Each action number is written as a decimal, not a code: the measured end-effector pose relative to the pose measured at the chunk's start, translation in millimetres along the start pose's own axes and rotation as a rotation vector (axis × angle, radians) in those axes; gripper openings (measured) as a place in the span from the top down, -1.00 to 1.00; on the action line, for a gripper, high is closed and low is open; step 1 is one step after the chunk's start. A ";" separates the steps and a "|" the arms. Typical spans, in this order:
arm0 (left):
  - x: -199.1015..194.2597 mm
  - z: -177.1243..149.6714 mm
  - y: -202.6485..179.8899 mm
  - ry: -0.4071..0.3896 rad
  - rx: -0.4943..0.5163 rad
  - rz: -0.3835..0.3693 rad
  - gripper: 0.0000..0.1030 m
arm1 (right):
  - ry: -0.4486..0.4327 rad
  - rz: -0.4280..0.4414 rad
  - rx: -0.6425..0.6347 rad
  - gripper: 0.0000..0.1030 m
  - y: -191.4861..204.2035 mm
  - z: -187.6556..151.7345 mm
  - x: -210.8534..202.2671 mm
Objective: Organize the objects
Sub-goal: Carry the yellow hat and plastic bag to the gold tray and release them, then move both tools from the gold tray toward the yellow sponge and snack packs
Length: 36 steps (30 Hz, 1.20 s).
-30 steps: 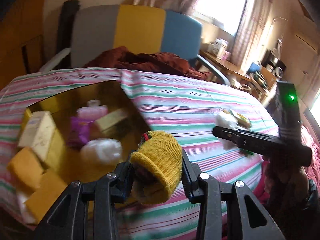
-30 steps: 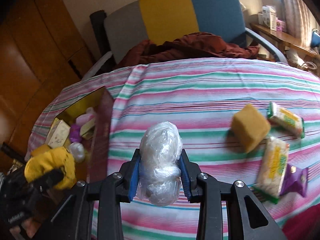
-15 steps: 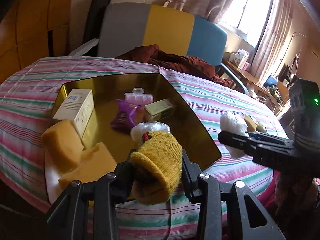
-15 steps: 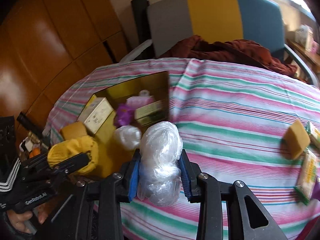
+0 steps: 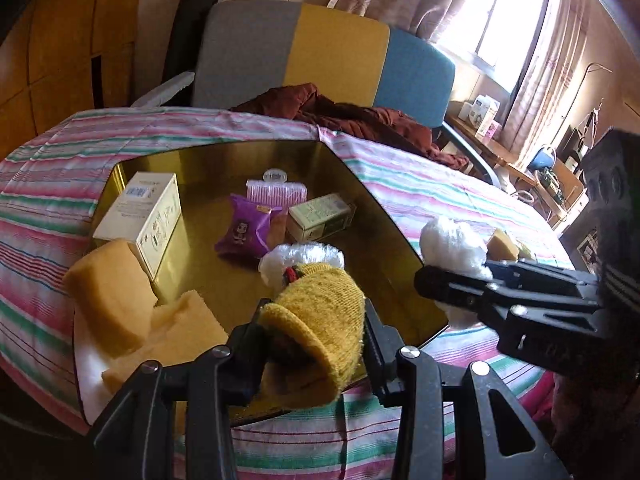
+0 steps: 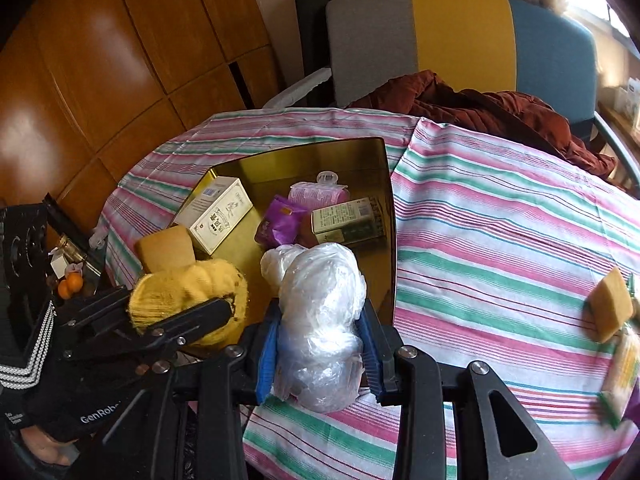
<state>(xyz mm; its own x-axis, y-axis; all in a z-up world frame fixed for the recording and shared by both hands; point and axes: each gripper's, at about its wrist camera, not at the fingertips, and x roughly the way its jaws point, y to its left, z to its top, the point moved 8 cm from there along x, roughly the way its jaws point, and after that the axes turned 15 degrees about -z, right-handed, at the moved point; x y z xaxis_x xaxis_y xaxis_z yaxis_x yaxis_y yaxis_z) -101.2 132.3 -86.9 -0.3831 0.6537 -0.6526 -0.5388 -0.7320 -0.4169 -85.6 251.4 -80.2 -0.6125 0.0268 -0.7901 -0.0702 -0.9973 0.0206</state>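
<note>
Left gripper [image 5: 316,344] clenched on a yellow knitted sock [image 5: 320,320], held above the near edge of a gold tray [image 5: 384,216]. Right gripper [image 6: 320,344] clamped on a wad of clear plastic wrap [image 6: 320,320], held over the tray's near right corner, just beside the sock. From the left wrist view, the same wad seen white at the tips of the right gripper, past the tray's right rim.

Inside the tray, nearest: a second plastic wad [image 5: 300,256] just behind the sock, and two yellow sponges [image 5: 112,292] at the near left, touching each other, the nearer one partly hidden. Beyond them: a white box [image 5: 144,216] against the left wall, a purple packet [image 5: 244,230] in the middle, a green box [image 5: 320,216] on its side to the right of the packet. Farthest in the tray: a pink comb [image 5: 276,190].

Tray set on a striped tablecloth [image 6: 500,220]. Well apart to the right on the cloth: another yellow sponge [image 6: 608,304], with blurred packets [image 6: 620,376] near it at the frame edge.

Behind the table: a reddish-brown garment [image 6: 480,104] heaped on a chair [image 6: 460,36] with a grey, yellow and blue back. Wooden panelling [image 6: 100,60] to the left, a bright curtained window [image 5: 488,20] far right.
</note>
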 end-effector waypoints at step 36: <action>-39.4 12.4 2.2 -0.106 0.040 0.184 0.01 | -0.172 -0.249 -0.056 -0.99 -12.6 -3.7 -23.2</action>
<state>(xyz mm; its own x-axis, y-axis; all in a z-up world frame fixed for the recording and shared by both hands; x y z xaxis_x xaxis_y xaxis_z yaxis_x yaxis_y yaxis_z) -96.6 107.3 -54.2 -0.5530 0.5281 -0.6444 -0.4816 -0.8338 -0.2701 -67.6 263.1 -64.4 -0.7066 0.2771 -0.6511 -0.1944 -0.9607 -0.1979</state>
